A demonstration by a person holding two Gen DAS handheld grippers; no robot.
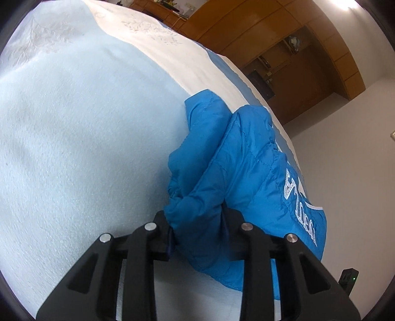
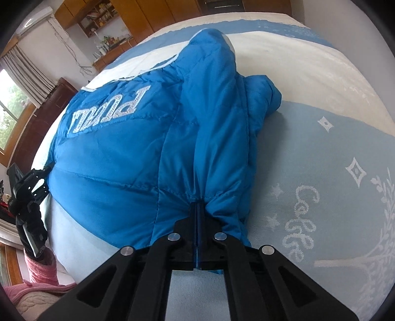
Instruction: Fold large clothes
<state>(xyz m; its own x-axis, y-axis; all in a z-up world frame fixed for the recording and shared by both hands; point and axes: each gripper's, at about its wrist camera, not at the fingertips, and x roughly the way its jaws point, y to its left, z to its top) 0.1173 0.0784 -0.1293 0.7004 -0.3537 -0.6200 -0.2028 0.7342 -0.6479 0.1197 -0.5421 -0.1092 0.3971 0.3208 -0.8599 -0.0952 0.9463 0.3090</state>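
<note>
A blue puffer jacket with silver lettering lies on the bed, one sleeve laid over its body. It also shows in the left wrist view. My right gripper is shut on a bunched edge of the jacket near its hem. My left gripper holds a wad of the jacket's fabric between its jaws, which stand apart around the bunch. The left gripper also shows at the far left of the right wrist view, at the jacket's other side.
The bed is covered by a light blue and cream blanket with white woven patterns. Wooden wardrobes and shelves stand beyond the bed. A window with curtains is at the left. A pink sleeve shows at lower left.
</note>
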